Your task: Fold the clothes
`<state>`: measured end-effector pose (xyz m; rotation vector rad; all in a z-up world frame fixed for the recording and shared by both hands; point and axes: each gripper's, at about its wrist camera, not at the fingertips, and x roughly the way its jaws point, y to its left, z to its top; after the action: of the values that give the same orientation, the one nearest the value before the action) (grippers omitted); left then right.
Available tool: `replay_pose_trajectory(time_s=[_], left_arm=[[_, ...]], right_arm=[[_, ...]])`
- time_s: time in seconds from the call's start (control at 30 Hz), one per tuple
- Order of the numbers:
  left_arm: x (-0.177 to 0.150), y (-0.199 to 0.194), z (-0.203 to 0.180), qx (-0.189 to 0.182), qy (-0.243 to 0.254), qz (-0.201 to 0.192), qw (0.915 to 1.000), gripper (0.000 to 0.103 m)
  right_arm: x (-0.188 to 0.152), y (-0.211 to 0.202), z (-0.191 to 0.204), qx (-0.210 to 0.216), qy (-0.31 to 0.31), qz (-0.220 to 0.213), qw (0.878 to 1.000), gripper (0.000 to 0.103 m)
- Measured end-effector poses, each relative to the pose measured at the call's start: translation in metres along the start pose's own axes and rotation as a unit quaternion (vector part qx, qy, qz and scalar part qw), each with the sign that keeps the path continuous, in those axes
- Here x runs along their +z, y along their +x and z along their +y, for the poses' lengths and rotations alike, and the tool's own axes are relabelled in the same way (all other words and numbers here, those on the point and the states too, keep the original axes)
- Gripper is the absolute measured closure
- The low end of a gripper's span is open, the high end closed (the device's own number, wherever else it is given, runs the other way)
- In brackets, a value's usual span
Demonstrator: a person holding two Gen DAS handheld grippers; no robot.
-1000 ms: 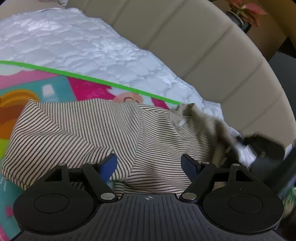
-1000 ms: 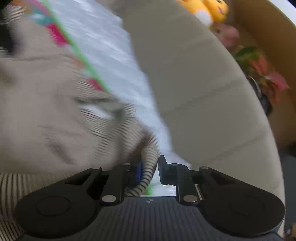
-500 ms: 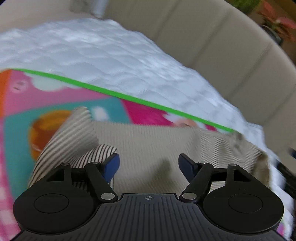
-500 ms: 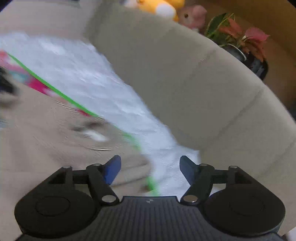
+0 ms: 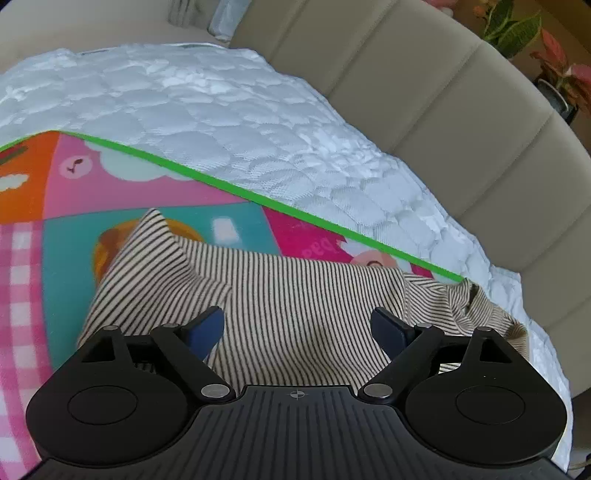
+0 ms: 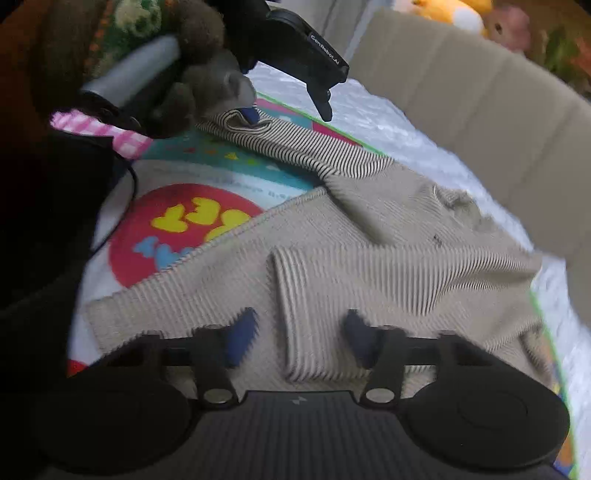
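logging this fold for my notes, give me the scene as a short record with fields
garment: striped top, lying partly folded on the play mat
under the mat: white quilt
behind: beige sofa back
left gripper: jaws opening, wide apart above the top, nothing pinched
right gripper: jaws closing, a fold of the top between them
plush toys: on the sofa back

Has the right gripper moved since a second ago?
Yes. The right gripper swung away from the beige sofa back, over the striped top; its jaws are closing.
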<state>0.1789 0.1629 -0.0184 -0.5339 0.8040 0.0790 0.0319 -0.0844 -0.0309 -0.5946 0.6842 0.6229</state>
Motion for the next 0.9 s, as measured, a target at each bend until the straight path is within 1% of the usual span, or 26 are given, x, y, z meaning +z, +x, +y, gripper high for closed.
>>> replay_pose_trajectory(time_s=[0.03, 0.13, 0.2, 0.27, 0.3, 0.37, 0.43, 0.53, 0.6, 0.63, 0.73, 0.8, 0.87, 0.9], left_arm=[[0.0, -0.002, 0.001, 0.004, 0.0, -0.002, 1.0, 0.008], [0.001, -0.005, 0.004, 0.016, -0.006, -0.006, 0.9998, 0.008], [0.001, -0.005, 0.002, 0.015, -0.006, -0.006, 0.9998, 0.008], [-0.001, -0.008, -0.006, 0.005, 0.01, -0.011, 0.9999, 0.008], [-0.003, -0.009, -0.012, -0.009, 0.021, -0.013, 0.9996, 0.008], [-0.006, -0.01, -0.024, -0.049, 0.044, -0.01, 0.9978, 0.008], [-0.01, -0.008, -0.035, -0.095, 0.064, 0.002, 0.9934, 0.007], [-0.019, -0.002, -0.048, -0.147, 0.09, 0.037, 0.9844, 0.007], [-0.024, 0.003, -0.055, -0.175, 0.105, 0.061, 0.9771, 0.006], [-0.026, 0.004, -0.057, -0.181, 0.108, 0.072, 0.9748, 0.006], [-0.033, 0.009, -0.059, -0.193, 0.109, 0.103, 0.9695, 0.006], [-0.037, 0.011, -0.061, -0.187, 0.116, 0.113, 0.969, 0.006], [-0.041, 0.013, -0.063, -0.177, 0.124, 0.119, 0.969, 0.006], [-0.043, 0.014, -0.063, -0.174, 0.126, 0.124, 0.9688, 0.006]], right_arm=[[0.003, 0.0, -0.009, -0.013, -0.002, -0.003, 1.0, 0.094], [0.012, -0.014, -0.058, -0.078, 0.002, -0.025, 0.997, 0.094], [0.017, -0.022, -0.107, -0.138, 0.01, -0.033, 0.99, 0.094], [0.021, -0.03, -0.158, -0.204, 0.017, -0.041, 0.978, 0.094], [0.024, -0.034, -0.182, -0.236, 0.02, -0.044, 0.971, 0.094], [0.026, -0.04, -0.231, -0.296, 0.033, -0.049, 0.953, 0.094], [0.024, -0.042, -0.274, -0.333, 0.06, -0.041, 0.94, 0.094], [0.009, -0.033, -0.314, -0.346, 0.083, -0.01, 0.934, 0.094], [-0.006, -0.019, -0.326, -0.345, 0.086, 0.02, 0.934, 0.094], [-0.013, -0.013, -0.329, -0.343, 0.089, 0.033, 0.935, 0.093], [-0.034, 0.004, -0.331, -0.335, 0.105, 0.065, 0.934, 0.091], [-0.045, 0.01, -0.329, -0.331, 0.12, 0.078, 0.933, 0.091], [-0.048, 0.006, -0.322, -0.33, 0.134, 0.072, 0.932, 0.084], [-0.045, 0.0, -0.318, -0.33, 0.142, 0.058, 0.931, 0.079]])
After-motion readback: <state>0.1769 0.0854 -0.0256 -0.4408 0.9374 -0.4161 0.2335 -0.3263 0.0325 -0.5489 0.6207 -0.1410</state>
